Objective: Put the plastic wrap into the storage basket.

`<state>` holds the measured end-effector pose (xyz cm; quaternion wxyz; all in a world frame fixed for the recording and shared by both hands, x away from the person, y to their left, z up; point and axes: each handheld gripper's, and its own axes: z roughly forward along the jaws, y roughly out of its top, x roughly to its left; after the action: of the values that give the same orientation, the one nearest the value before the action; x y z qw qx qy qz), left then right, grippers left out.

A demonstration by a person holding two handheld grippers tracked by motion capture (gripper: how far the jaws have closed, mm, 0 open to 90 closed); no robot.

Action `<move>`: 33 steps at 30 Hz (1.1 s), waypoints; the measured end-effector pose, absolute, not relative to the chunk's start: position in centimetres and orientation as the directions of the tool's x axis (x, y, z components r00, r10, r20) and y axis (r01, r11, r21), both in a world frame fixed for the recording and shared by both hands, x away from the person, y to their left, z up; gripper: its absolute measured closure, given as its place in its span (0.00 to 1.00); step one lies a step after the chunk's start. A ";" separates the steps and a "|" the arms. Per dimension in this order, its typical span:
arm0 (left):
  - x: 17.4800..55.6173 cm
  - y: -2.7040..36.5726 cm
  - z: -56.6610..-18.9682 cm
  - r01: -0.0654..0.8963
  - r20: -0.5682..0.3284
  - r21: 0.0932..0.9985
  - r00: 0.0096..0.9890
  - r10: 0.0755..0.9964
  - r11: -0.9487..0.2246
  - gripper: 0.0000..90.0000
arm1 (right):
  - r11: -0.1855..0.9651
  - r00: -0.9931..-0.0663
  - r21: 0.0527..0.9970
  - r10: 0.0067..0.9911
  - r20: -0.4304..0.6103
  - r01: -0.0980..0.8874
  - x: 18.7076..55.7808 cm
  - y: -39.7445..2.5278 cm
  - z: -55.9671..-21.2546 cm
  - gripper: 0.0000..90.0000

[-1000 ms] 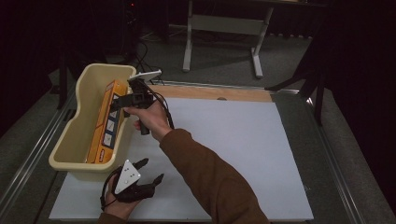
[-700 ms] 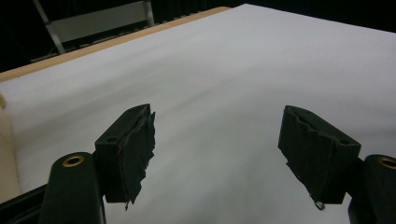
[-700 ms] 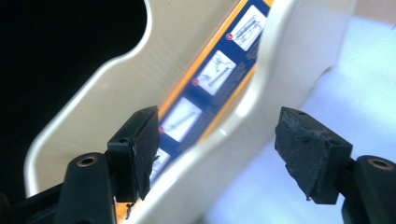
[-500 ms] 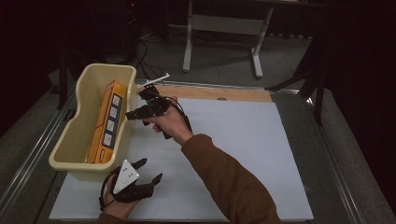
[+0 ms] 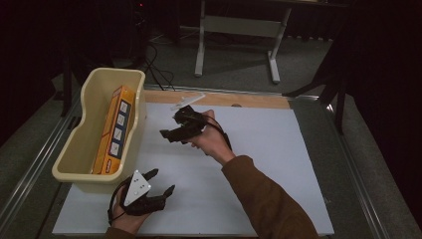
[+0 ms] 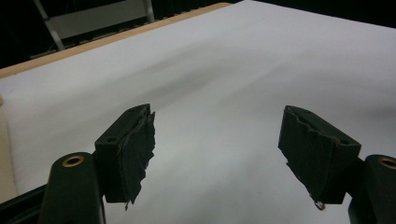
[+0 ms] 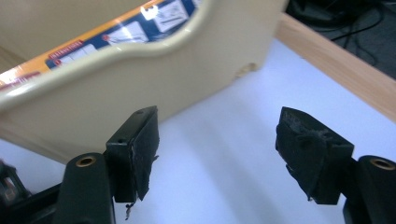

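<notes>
High view: a cream tub (image 5: 82, 144) sits at the left of the frame on the white desk (image 5: 278, 164), with an orange box (image 5: 113, 130) on edge inside. The right tongs (image 5: 169, 133) hang at centre, just right of the tub, and the left tongs (image 5: 161, 183) rest low left.

Left gripper view: the left tongs (image 6: 217, 154) are apart, over bare desk (image 6: 219, 74).

Right gripper view: the right tongs (image 7: 217, 154) are apart and empty, with the tub (image 7: 140, 79) wall close ahead and the box (image 7: 112, 32) showing above its rim.

Dark lab: white-topped table (image 5: 278, 164), floor cables (image 5: 158, 59).
</notes>
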<state>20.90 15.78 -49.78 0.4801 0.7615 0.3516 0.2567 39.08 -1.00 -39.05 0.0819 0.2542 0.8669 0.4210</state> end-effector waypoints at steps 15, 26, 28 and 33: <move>21.2 15.9 -50.0 0.318 0.058 0.901 0.587 0.808 -0.296 0.30 | 0.411 -0.784 0.844 0.621 0.017 0.344 37.2 -12.1 -41.4 0.27; 21.3 16.1 -49.9 0.321 0.060 0.901 0.572 0.818 -0.290 0.29 | 0.372 -0.696 0.858 0.718 -0.025 0.354 32.8 -20.6 -44.2 0.19; 21.2 16.2 -49.9 0.322 0.062 0.902 0.566 0.822 -0.289 0.29 | 0.354 -0.680 0.865 0.733 -0.021 0.354 31.6 -22.0 -45.1 0.18; 21.2 16.3 -49.9 0.321 0.060 0.904 0.559 0.827 -0.282 0.30 | 0.314 -0.626 0.874 0.780 -0.015 0.370 29.3 -24.8 -47.3 0.18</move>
<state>21.20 16.30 -49.87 0.4618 0.7524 0.3815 0.2739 29.31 -24.82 -47.33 0.2253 0.3692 0.7786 0.4547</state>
